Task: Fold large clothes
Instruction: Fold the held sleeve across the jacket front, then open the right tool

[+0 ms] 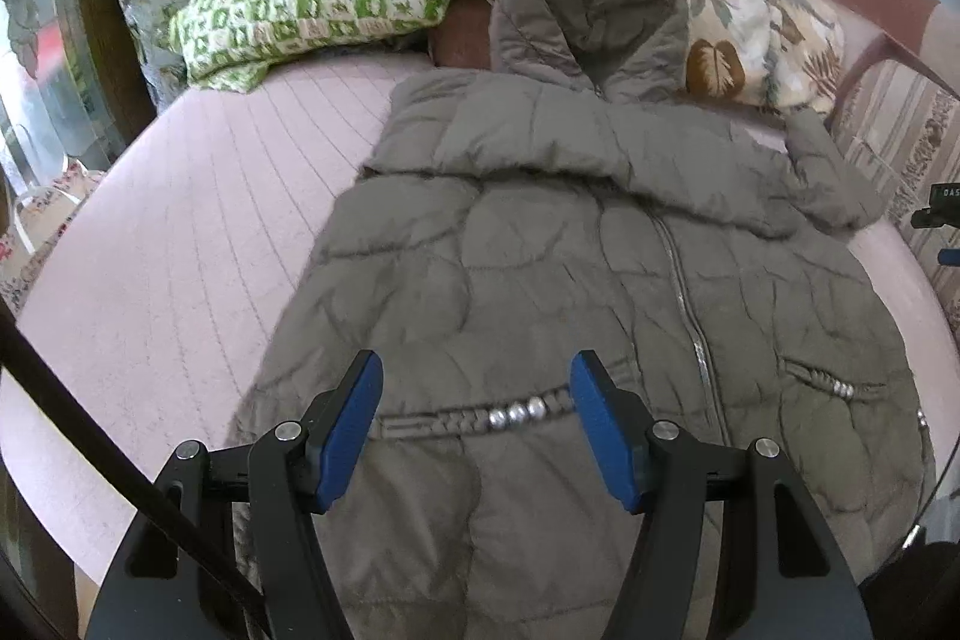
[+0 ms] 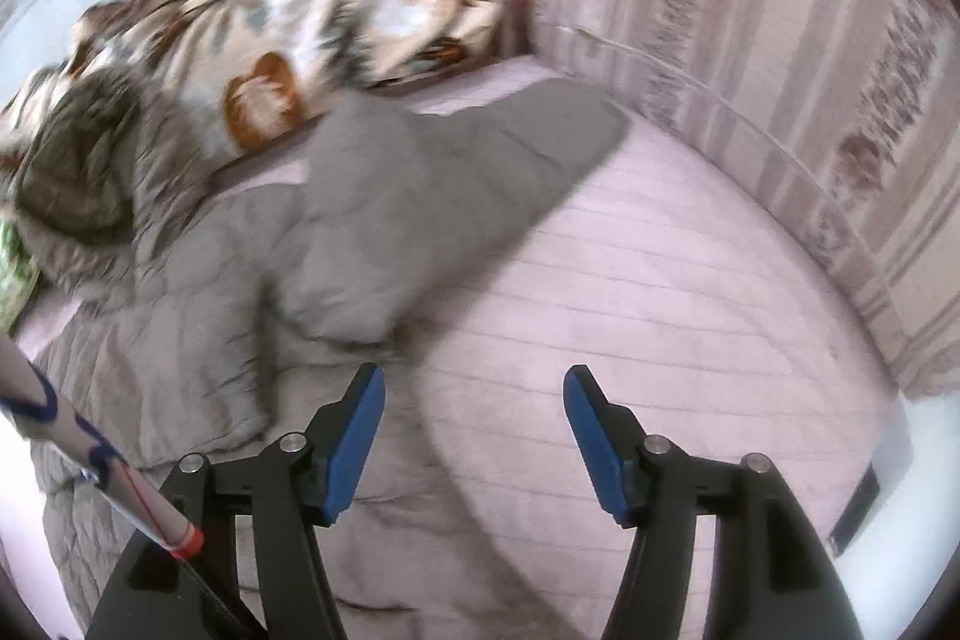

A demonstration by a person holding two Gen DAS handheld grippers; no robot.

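While the grey quilted jacket (image 1: 600, 292) is lying zipped on the pink bed (image 1: 180, 220), both hand-held grippers, left (image 1: 477, 424) and right (image 2: 474, 436), are hovering wide and empty, needing square grips on the hem.

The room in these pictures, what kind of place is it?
Most likely a bedroom in a home. A pink quilted mattress carries a grey puffer coat, with a green checked pillow and a rumpled leaf-print blanket heaped at its far end.
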